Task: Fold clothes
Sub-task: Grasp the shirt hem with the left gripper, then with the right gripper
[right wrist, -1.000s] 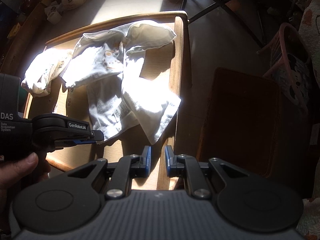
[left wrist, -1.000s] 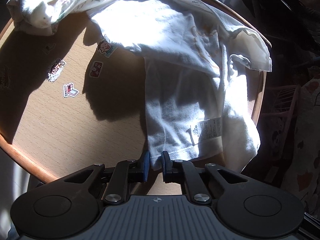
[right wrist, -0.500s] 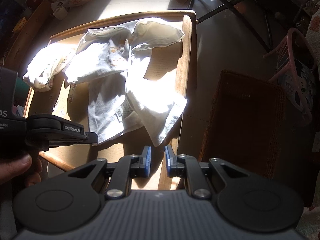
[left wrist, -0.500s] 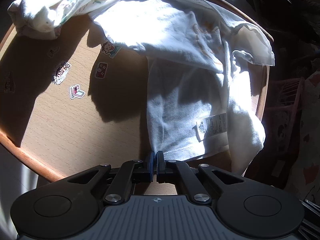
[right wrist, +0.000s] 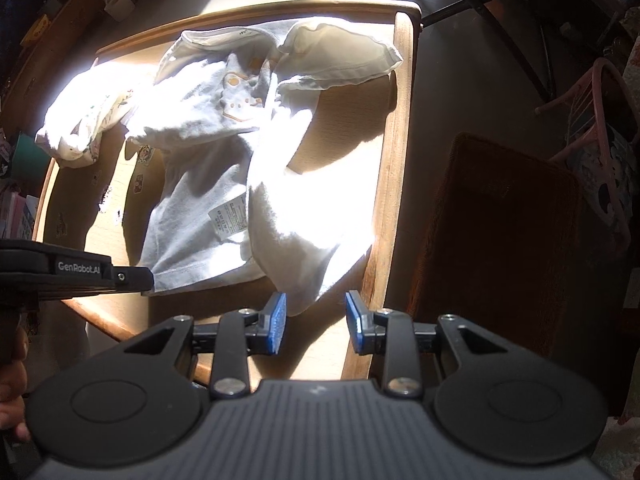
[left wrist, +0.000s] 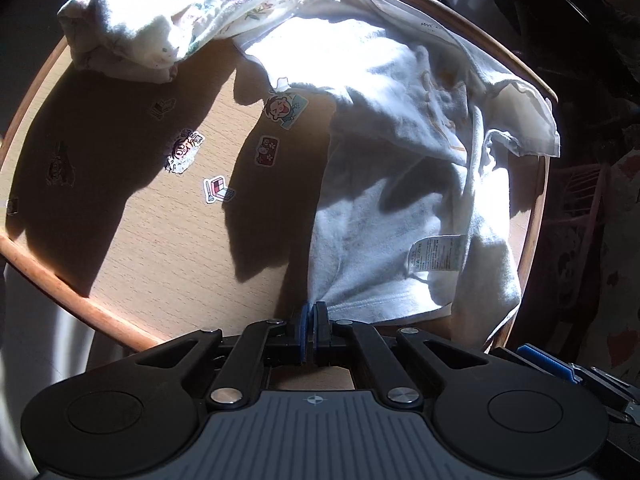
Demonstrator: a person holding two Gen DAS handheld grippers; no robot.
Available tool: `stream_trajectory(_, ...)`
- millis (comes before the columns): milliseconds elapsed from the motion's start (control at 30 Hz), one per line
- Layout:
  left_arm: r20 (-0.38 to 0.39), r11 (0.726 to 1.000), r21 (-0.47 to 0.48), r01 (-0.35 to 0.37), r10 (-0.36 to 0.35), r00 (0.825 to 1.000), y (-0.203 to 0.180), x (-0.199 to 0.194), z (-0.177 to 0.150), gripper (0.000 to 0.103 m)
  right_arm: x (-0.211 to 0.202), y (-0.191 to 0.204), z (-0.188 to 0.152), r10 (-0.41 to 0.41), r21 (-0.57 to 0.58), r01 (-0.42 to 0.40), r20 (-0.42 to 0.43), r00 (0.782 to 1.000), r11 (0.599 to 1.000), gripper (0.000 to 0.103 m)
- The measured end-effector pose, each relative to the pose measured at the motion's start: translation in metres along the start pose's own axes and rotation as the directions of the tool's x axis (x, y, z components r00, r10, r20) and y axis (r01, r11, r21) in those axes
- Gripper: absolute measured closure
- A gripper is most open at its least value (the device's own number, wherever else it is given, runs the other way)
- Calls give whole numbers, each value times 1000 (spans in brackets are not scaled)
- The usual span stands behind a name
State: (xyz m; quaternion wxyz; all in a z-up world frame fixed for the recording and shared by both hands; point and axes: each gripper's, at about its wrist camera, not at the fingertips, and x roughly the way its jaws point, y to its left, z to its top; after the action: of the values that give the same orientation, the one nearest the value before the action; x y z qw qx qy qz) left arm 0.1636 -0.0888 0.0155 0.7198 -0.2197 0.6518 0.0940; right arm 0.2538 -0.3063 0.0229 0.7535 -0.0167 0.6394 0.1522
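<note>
On the wooden table (left wrist: 132,248), the white T-shirt (left wrist: 400,168) lies crumpled, its near hem corner pinched in the left gripper (left wrist: 311,320), while the right gripper (right wrist: 316,322), jaws wide, should next clamp the hanging corner.

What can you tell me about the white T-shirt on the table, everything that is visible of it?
The white T-shirt looks like soft cotton, rumpled, lying spread on the wooden table, partly in bright sun. A faint orange-outlined print shows on its chest, and a printed care label is exposed near the hem. One bottom corner reaches the table's right edge. The left hand-held gripper is shut on the hem's other corner; the open right hand-held gripper is close to it.
</note>
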Motion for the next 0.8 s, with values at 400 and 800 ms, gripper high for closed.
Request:
stream_trajectory(400, -26, 1000, 14, 6, -6, 1000, 37, -13, 13, 101, -10, 40, -31, 7, -6, -7, 3, 1000, 1000, 71)
stream_trajectory(800, -44, 998, 48, 41, -39, 998, 64, -29, 13, 101, 20, 105, -38, -41, -35, 42, 32, 999, 999, 71)
